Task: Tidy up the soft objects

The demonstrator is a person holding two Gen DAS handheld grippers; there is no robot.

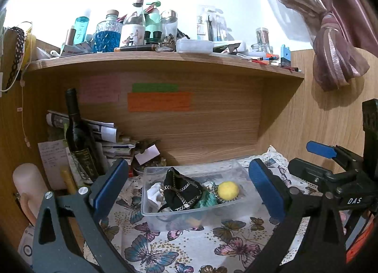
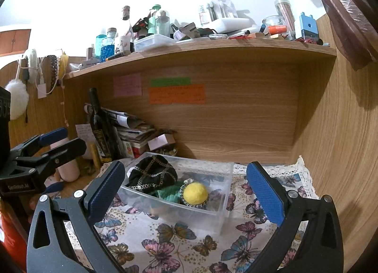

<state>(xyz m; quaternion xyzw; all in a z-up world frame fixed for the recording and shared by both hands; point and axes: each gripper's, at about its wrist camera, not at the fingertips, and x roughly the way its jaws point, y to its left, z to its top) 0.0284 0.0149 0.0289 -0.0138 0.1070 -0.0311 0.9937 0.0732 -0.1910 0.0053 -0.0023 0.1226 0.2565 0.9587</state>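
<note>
Scene: a clear plastic bin [image 1: 232, 204] sits on a butterfly-print cloth [image 1: 189, 244] spread over the tabletop, under a crowded wooden shelf [image 1: 165, 60]
Left claw [image 1: 187, 186]: wide open and empty, its blue pads standing either side of the bin, which lies just ahead of it
Right claw [image 2: 185, 191]: likewise spread wide with nothing between the pads; the bin lies directly ahead and slightly below
Soft objects: a black chain-trimmed pouch [image 1: 180, 189], a yellow ball [image 1: 228, 191], a green cloth piece [image 1: 208, 201] and something white [image 1: 154, 192] lie together inside the bin, the ball to the right of the pouch as seen from the left claw
Done so far: every soft item that can be made out rests in the bin; none is visible loose on the cloth near either claw
Left to do: apparently little or nothing, judging from how things lie; whether other soft things wait out of frame cannot be told
Beyond the left claw's left finger: a dark wine bottle [image 1: 76, 131] and stacked papers [image 1: 111, 140], apparently no part of the job
</note>
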